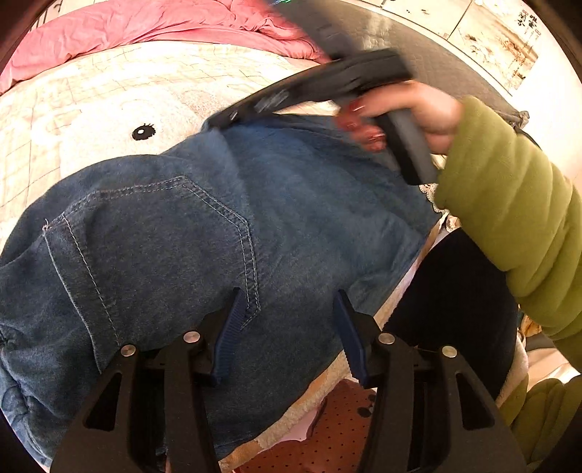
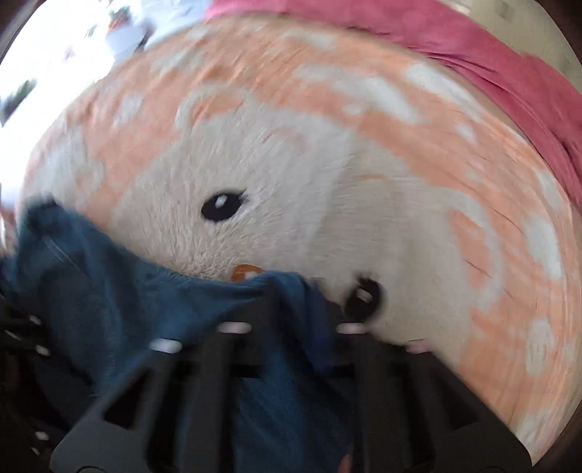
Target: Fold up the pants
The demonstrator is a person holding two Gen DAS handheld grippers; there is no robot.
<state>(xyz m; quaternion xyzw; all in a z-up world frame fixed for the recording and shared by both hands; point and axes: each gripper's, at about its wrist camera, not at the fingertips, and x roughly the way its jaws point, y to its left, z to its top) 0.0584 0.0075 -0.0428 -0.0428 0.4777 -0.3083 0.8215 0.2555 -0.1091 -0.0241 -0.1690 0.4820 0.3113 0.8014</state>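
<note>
Blue denim pants (image 1: 163,236) lie spread on a fluffy bunny-face blanket (image 1: 109,109), back pocket up. My left gripper (image 1: 291,324) hovers over their near edge by the pocket, open, its blue pads apart and gripping nothing. At the pants' far edge my right gripper (image 1: 212,123) is held by a hand (image 1: 418,109) in a green sleeve (image 1: 509,200). The right wrist view is blurred. There a bunched fold of the pants (image 2: 109,291) rises between the dark fingers of the right gripper (image 2: 296,302), which looks shut on it just above the blanket (image 2: 291,182).
A pink quilt (image 1: 145,25) is heaped along the far side of the bed (image 2: 473,54). The person's dark-clothed leg (image 1: 454,309) stands at the bed's right edge. A red dotted cloth (image 1: 327,436) shows under the blanket's near edge. Grey padding (image 1: 436,54) lies beyond the bed.
</note>
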